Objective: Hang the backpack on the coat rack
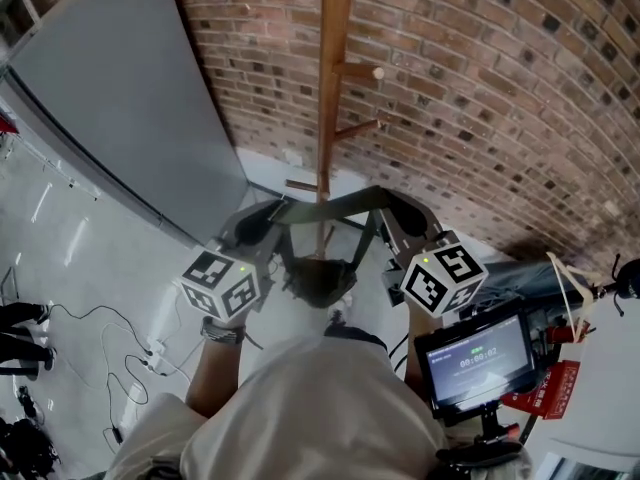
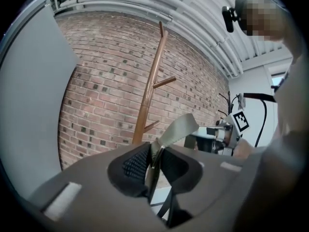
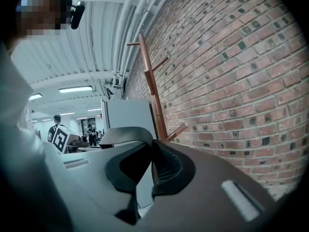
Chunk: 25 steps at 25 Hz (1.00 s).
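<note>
Firstly, head view, load: the dark backpack (image 1: 322,280) hangs free at the picture's centre under its strap (image 1: 330,206), which we hold stretched level; it is not on the rack yet.
Head view, left side: the left hand-held gripper (image 1: 262,220) sits at 10 o'clock of the backpack, at one end of the strap.
Head view, right side: the right hand-held gripper (image 1: 400,214) sits at 2 o'clock of it, at the other end.
Head view, target: the wooden coat rack (image 1: 330,88) stands at 12 o'clock against the brick wall (image 1: 500,88), with a peg (image 1: 360,68) pointing toward 3 o'clock.
Why so held: we judge that the two grips keep the strap spread wide, so the loop stays open for a peg.
Left gripper view: the jaws are clamped on the strap's pale webbing (image 2: 178,128), which sticks out toward 1 o'clock; the rack's pole (image 2: 150,81) rises at 12 o'clock beyond.
Right gripper view: the jaws are pressed together on the thin strap (image 3: 126,135), which runs off toward 9 o'clock; the rack (image 3: 153,91) stands at 12 o'clock.
Next, our judgement: lift the strap above a peg and lower it on.
</note>
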Each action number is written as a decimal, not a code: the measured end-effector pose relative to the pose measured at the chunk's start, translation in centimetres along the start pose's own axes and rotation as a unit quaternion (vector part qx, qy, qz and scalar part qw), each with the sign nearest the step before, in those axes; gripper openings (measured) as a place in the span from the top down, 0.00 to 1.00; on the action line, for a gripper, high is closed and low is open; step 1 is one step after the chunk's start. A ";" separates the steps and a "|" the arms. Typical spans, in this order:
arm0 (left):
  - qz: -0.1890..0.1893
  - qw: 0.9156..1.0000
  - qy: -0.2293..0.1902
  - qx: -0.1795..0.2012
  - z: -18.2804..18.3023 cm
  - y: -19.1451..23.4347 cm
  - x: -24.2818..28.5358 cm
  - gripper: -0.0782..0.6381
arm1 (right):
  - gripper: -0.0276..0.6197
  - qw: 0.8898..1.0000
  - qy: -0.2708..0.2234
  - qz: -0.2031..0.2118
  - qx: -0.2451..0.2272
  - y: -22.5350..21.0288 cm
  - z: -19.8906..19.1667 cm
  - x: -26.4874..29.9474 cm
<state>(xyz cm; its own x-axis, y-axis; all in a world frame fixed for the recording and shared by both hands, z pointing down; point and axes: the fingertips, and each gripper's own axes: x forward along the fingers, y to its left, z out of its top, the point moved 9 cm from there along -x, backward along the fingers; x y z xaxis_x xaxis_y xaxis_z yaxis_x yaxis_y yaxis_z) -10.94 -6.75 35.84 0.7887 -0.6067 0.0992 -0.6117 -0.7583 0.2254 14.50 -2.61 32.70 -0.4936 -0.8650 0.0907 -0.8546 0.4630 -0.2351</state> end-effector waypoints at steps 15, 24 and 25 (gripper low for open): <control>0.052 0.996 0.030 -0.061 -2.7 2.0 3.8 0.83 | 0.94 0.995 0.056 0.058 0.054 -5.7 -2.1 4.1; 0.033 0.994 0.075 -0.076 -4.1 4.9 5.1 0.83 | 0.94 0.993 0.081 0.030 0.080 -6.2 -4.1 6.0; 0.030 0.993 0.079 -0.077 -4.3 5.1 5.1 0.83 | 0.94 0.993 0.084 0.026 0.082 -6.1 -4.3 6.1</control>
<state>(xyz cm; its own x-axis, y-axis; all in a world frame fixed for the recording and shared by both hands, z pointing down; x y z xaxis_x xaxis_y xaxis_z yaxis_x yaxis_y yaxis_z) -9.75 -12.73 41.68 0.7586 -0.5952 0.2649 -0.6505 -0.6691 0.3595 16.02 -9.94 38.88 -0.5682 -0.7900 0.2302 -0.7962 0.4571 -0.3965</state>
